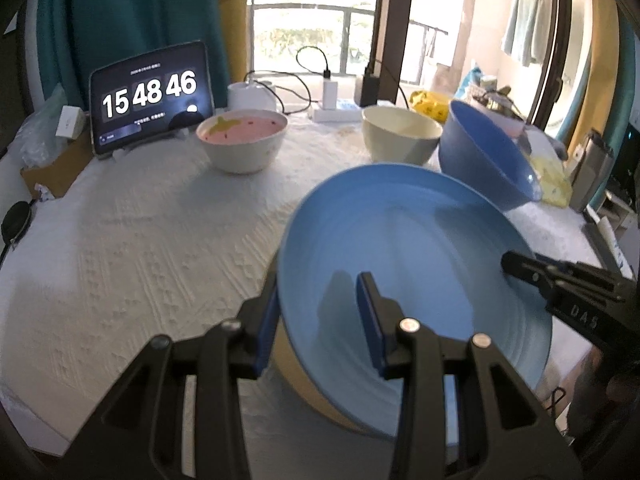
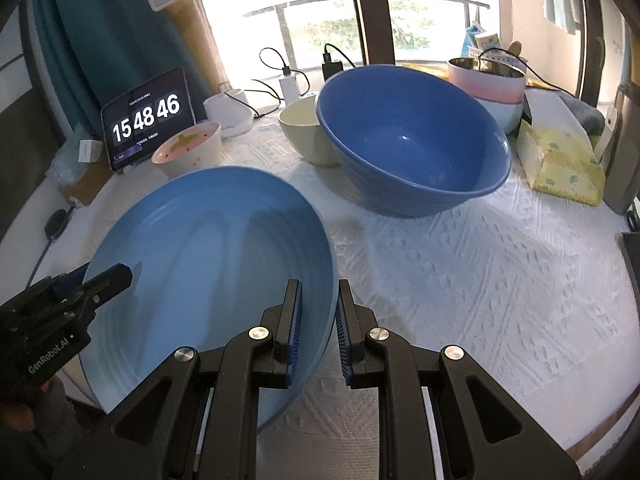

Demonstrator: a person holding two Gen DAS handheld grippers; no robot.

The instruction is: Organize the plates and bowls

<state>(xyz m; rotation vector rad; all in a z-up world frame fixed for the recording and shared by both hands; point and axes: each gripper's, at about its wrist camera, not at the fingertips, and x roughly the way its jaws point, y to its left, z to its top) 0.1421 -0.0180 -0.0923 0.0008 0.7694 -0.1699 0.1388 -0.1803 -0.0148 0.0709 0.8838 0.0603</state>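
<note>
1. Plate (image 1: 400,240), light blue, wide and shallow: held tilted near the front edge of the worktop (image 1: 140,240), gripped on two opposite sides of its rim. Whether its underside touches the cloth cannot be told. A yellowish edge shows beneath it in the left view; what that belongs to cannot be told.
2. Left tongs (image 1: 320,320): narrowed onto the plate's rim, one finger outside, one inside the plate.
3. Right tongs (image 2: 318,328): likewise straddling the rim on the opposite side, pads close to the wall; firm contact is likely but not certain from this view.
4. Dark blue bowl (image 2: 412,140), large: stands behind the plate, well apart from it.
5. Cream bowl (image 2: 304,132): just beside the dark blue bowl, on its left.
6. Pink bowl (image 1: 242,140): near the tablet clock (image 1: 150,98), at the back left.
7. Pink and white bowls (image 2: 486,88), stacked at the back right.
8. Step in hand, by judgement: two-handed carry or placing of the plate.
9. Next move calls for: level travel, both grips kept even so the plate does not slip, then a flat set-down clear of the bowls.
</note>
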